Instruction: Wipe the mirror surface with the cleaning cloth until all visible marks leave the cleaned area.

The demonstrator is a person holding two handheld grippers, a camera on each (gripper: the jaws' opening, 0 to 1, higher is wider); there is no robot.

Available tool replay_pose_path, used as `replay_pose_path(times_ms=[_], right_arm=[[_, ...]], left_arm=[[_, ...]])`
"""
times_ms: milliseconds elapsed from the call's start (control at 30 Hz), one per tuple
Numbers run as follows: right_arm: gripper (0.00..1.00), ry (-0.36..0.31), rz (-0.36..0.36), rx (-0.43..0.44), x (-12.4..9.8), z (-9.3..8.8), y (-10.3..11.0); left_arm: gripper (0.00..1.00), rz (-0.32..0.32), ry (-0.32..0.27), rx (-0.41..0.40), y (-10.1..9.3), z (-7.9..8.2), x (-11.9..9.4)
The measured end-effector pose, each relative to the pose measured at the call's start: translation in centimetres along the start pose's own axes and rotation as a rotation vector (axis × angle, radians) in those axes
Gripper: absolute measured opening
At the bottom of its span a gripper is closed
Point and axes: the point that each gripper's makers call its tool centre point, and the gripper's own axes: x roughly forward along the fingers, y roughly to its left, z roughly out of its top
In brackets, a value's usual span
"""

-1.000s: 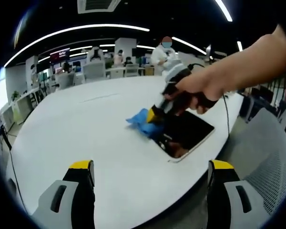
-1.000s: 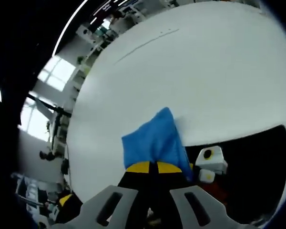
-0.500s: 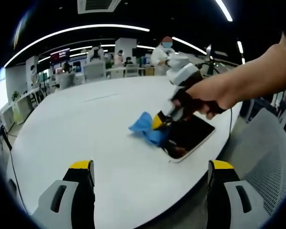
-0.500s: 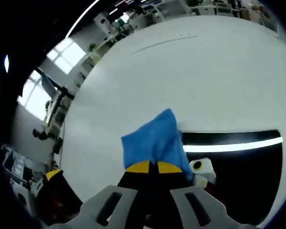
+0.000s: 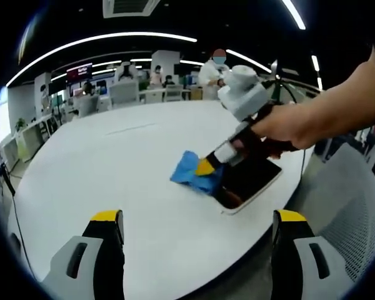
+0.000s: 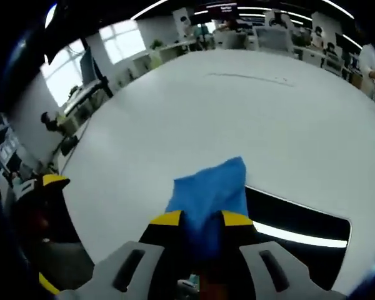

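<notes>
Right hand-held gripper [image 6: 199, 219] clenched on crumpled blue cleaning cloth [image 6: 211, 187] at near edge of dark rectangular mirror [image 5: 247, 178] on white desk [image 5: 112, 162]; left hand-held gripper [image 5: 199, 228] released, idle; advise flat, overlapping strokes.

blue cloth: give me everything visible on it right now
The blue cloth is a soft, bunched fabric pad, plain bright blue. The right tool pinches its near end between yellow-tipped fingers, so it sticks out forward past the tips. In the left gripper view it lies at the mirror's corner farthest from the table edge, partly on the dark glass and partly on the white table. It looks crumpled, not spread flat.
</notes>
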Motion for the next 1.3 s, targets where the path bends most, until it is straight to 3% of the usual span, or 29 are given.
replay_pose_path(times_ms=[33, 267, 467, 800, 1300], right_arm=[[0.14, 0.010, -0.022, -0.046, -0.2, -0.1, -0.4], [0.03, 0.008, -0.040, 0.019, -0.4, -0.1, -0.3], [0.01, 0.014, -0.029, 0.054, -0.7, -0.7, 0.0], [0.01, 0.008, -0.018, 0.034, -0.9, -0.8, -0.3], [0.00, -0.022, -0.014, 0.132, -2.5, -2.2, -3.3]], left_arm=[[0.99, 0.000, 0.001, -0.001, 0.0, 0.0, 0.0], [0.99, -0.001, 0.002, 0.002, 0.0, -0.1, 0.0], [0.99, -0.004, 0.005, 0.004, 0.0, -0.1, 0.0], [0.99, -0.003, 0.010, 0.004, 0.0, -0.2, -0.1], [0.99, 0.005, 0.005, -0.001, 0.2, -0.2, -0.1]])
